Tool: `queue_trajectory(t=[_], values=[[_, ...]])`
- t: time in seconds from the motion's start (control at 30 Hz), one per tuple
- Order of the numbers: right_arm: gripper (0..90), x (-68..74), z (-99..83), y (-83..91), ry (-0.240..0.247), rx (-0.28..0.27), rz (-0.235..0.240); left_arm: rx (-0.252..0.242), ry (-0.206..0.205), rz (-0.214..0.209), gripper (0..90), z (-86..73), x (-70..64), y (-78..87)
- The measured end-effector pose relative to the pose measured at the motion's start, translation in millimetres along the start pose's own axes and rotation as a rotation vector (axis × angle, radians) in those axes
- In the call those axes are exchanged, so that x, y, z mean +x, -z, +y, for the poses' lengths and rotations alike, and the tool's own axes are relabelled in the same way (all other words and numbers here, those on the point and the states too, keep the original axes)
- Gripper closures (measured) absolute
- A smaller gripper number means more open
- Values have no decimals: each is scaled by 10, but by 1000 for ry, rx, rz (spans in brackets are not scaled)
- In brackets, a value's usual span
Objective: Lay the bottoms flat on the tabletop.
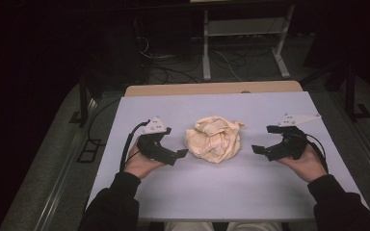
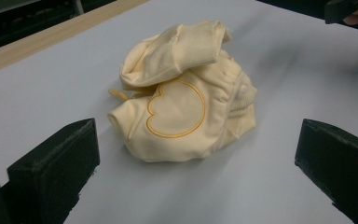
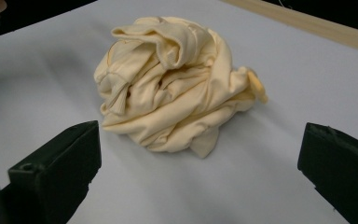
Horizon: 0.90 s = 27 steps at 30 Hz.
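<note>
High view: left tongs [image 1: 182, 153] and right tongs [image 1: 256, 149] gape empty beside crumpled yellow garment [image 1: 215, 138]; pre-grasp, next close in on edges.

Soft matt cloth garment [image 1: 214, 138] on smooth table [image 1: 221, 187].

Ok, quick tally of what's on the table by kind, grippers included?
Crumpled pale yellow garment: 1
Black grippers: 2, the left gripper and the right gripper, both open, either side of the garment and apart from it
Total: 3
</note>
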State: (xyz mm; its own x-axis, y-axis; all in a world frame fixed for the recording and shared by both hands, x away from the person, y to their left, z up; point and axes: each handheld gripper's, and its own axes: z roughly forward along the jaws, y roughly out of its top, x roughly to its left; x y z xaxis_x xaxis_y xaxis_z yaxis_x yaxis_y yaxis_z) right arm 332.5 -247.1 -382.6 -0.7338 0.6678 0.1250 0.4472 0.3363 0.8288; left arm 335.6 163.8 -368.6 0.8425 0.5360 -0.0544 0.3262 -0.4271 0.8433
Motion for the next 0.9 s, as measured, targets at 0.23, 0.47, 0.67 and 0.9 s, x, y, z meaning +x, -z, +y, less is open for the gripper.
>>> queue_trajectory(t=[0.23, 0.47, 0.67, 0.9], values=[[0, -26, 113, -100, 22, 27, -13, -1, 3, 0, 0, 69, 59, -20], [0, -21, 219, -225, 35, 44, -3, 4, 10, -1, 0, 94, 115, -69], [0, 8, 277, -324, 47, 52, 3, 10, 19, -8, 0, 98, 144, -139], [0, 54, 348, -444, 58, 54, 18, 15, 30, -11, 0, 85, 174, -225]])
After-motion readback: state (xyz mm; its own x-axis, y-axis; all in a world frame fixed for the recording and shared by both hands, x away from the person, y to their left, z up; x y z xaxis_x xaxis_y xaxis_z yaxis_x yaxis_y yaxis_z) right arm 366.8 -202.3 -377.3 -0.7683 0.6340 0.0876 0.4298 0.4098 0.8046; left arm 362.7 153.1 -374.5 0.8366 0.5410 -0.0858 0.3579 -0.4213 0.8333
